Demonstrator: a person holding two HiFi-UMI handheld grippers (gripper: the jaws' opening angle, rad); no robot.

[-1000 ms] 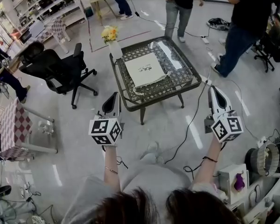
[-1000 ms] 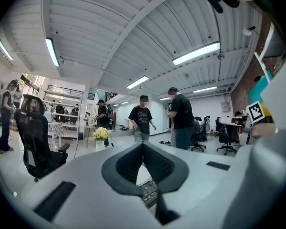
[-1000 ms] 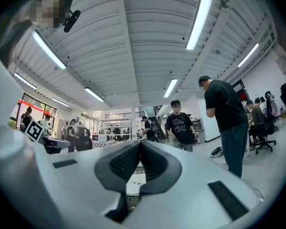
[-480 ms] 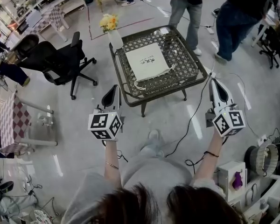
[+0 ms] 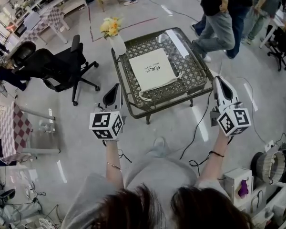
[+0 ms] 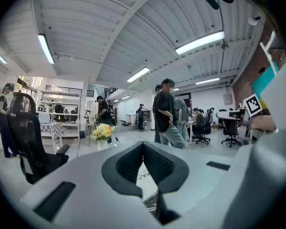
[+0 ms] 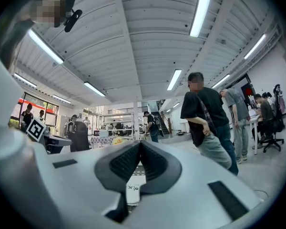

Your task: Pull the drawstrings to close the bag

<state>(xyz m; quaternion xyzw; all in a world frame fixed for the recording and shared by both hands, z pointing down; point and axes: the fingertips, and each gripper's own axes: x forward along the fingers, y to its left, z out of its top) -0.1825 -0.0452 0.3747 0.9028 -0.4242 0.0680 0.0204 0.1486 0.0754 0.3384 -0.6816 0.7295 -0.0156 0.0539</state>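
Observation:
A white drawstring bag [image 5: 151,69] lies flat on the dark lattice-top table [image 5: 193,75], its cord loops [image 5: 144,95] trailing at the near edge. My left gripper [image 5: 116,87] hovers shut and empty over the floor, just short of the table's near left corner. My right gripper [image 5: 219,80], also shut and empty, is level with the table's near right corner. In the left gripper view the shut left gripper [image 6: 143,145] points at the bag [image 6: 147,174]. In the right gripper view the bag [image 7: 132,189] shows below the closed right gripper [image 7: 139,145].
A white vase of yellow flowers [image 5: 115,38] stands at the table's far left corner. A black office chair [image 5: 62,71] is to the left, a checkered table [image 5: 12,128] further left. People walk past the table's far right [image 5: 218,20]. A cable [image 5: 198,127] runs across the floor.
Both grippers have come forward toward the table, which now sits closer between them. The people behind the table have walked toward the right. Both jaws stay shut.

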